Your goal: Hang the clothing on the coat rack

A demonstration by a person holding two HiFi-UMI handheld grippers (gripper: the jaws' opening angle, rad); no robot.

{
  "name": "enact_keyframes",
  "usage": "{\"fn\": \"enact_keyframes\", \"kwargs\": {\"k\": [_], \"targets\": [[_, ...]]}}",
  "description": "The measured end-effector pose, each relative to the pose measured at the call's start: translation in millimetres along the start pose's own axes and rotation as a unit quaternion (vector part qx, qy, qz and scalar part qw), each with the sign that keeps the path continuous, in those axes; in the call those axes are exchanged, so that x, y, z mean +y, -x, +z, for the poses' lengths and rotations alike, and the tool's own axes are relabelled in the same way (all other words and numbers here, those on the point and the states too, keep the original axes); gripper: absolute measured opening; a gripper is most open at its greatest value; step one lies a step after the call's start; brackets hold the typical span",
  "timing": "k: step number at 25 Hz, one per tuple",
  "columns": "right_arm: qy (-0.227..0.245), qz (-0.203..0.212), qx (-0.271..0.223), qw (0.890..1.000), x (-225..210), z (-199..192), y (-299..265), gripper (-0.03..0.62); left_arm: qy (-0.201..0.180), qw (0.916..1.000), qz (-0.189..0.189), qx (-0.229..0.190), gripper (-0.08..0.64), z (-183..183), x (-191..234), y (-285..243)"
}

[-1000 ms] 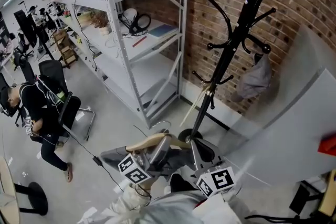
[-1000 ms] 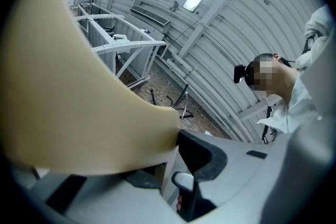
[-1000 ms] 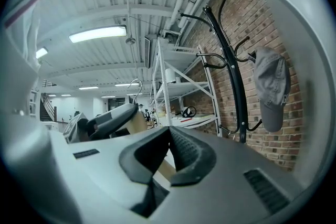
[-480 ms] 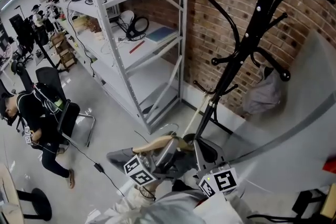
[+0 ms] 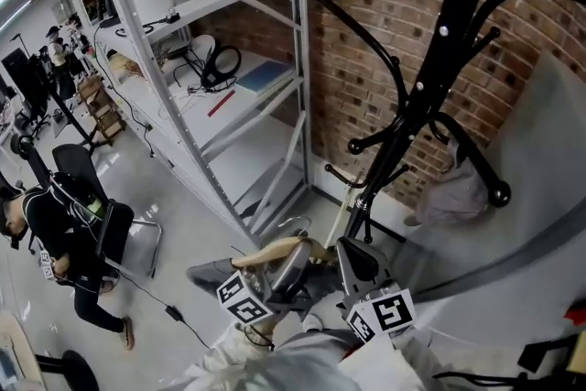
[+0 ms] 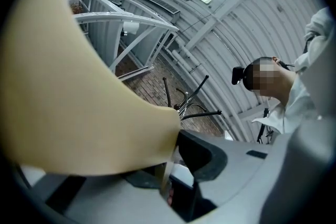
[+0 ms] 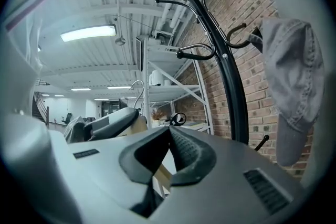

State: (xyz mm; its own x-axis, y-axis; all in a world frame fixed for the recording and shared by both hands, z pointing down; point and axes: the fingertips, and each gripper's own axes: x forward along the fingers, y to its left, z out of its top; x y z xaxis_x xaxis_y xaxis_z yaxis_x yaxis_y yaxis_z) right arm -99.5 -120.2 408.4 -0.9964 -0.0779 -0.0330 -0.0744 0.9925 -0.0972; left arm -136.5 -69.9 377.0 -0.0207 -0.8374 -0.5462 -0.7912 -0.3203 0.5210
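Work remains: your left claw [image 5: 295,257] and right claw [image 5: 349,257] both clamp the wooden hanger [image 5: 270,249] at bottom centre, below the coat rack [image 5: 424,87], where only a grey cloth [image 5: 453,197] hangs.

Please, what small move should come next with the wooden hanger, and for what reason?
Probably lift the wooden hanger toward the free hook of the coat rack. The left tool and the right tool both grip it low, well beneath the hooks, and a grey garment already occupies another hook.
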Motion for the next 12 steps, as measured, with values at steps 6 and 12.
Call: {"fn": "enact_keyframes", "kwargs": {"k": [6,12], "targets": [[0.004,-0.009,-0.009,1.0,-24.4,7.3,-12.9,0.025,0.002,0.9998,-0.017,0.006,0.102,-3.4,12.5,-27.3],[0.001,-0.041,-0.009,0.999,-45.4,4.6,-14.8,0.024,0.022,0.9988,-0.038,0.021,0.102,-13.1,24.1,-45.5]]}}
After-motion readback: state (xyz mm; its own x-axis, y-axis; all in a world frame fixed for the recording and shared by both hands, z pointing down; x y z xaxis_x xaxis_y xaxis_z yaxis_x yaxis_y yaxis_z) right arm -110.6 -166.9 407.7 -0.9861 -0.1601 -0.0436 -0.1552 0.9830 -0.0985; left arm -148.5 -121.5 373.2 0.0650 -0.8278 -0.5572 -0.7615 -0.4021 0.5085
